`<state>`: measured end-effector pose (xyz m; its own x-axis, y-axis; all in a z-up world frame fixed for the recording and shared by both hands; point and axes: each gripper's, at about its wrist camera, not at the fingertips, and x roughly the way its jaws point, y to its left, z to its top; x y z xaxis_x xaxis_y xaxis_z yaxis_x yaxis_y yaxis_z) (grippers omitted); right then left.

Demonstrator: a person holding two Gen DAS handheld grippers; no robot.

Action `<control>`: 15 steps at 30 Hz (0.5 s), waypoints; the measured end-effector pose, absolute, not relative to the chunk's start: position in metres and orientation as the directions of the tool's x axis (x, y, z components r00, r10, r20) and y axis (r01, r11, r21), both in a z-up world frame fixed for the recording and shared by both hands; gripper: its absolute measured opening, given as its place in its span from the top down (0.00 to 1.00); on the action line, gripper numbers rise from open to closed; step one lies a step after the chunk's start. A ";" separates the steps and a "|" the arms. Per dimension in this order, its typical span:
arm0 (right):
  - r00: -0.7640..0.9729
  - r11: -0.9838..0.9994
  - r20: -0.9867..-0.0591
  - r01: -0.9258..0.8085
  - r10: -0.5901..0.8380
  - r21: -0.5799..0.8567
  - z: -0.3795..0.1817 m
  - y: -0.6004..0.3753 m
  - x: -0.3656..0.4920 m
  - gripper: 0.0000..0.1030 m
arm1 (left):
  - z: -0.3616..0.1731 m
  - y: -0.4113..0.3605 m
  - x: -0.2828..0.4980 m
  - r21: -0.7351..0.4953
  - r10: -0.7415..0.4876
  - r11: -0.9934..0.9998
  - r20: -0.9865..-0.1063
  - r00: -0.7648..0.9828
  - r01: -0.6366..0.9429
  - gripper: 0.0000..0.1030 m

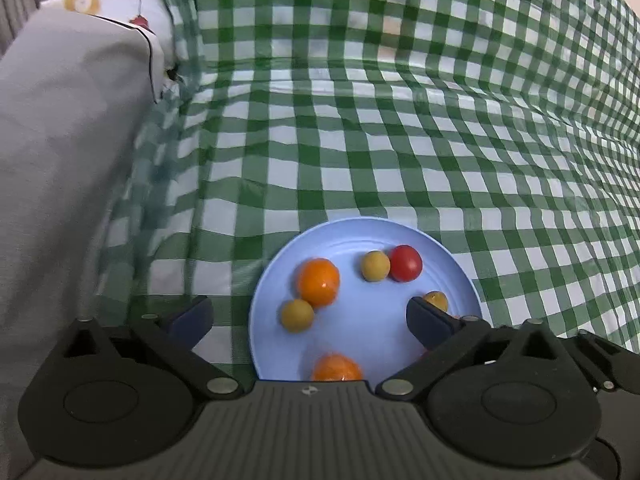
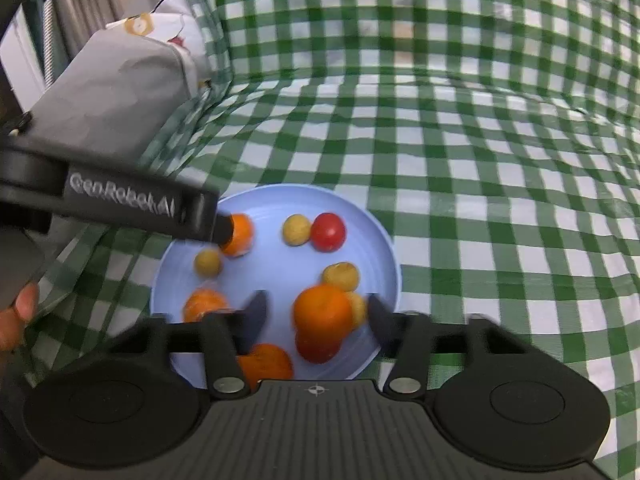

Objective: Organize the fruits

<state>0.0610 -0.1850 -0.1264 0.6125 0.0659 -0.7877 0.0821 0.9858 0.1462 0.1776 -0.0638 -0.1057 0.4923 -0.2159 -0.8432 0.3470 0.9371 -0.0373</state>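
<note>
A light blue plate (image 1: 456,276) (image 2: 376,240) on the checked cloth holds several fruits. In the left wrist view I see an orange (image 1: 318,282), a red tomato (image 1: 406,263), small yellow fruits (image 1: 375,266) and another orange (image 1: 337,367) at the near rim. My left gripper (image 1: 310,320) is open and empty over the plate's near left part. My right gripper (image 2: 316,314) is open, its jaws either side of an orange (image 2: 322,312) that lies against a red fruit (image 2: 318,346). The left gripper (image 2: 216,226) shows in the right wrist view, reaching over the plate's left edge.
A green and white checked cloth (image 1: 400,140) covers the table and rises behind. A grey cushion or bag (image 1: 68,128) (image 2: 116,92) stands at the left. A hand (image 2: 16,316) shows at the left edge of the right wrist view.
</note>
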 end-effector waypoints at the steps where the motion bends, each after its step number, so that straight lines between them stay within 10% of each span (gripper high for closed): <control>1: 0.617 0.986 -0.785 0.086 0.058 0.141 -0.123 -0.185 0.058 0.30 | -0.103 -0.063 0.176 -0.038 -0.215 0.936 -0.849 0.483 0.349 0.00; 15: 0.643 0.973 -0.763 0.213 -0.069 0.092 -0.049 -0.172 -0.033 0.01 | -0.049 -0.020 0.081 -0.051 -0.222 0.942 -0.835 0.504 0.331 0.00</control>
<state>-0.0325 -0.1724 -0.0491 0.6429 -0.0690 -0.7629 0.2134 0.9726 0.0919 0.0809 -0.0195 -0.0492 0.5043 -0.2217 -0.8346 0.3305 0.9424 -0.0507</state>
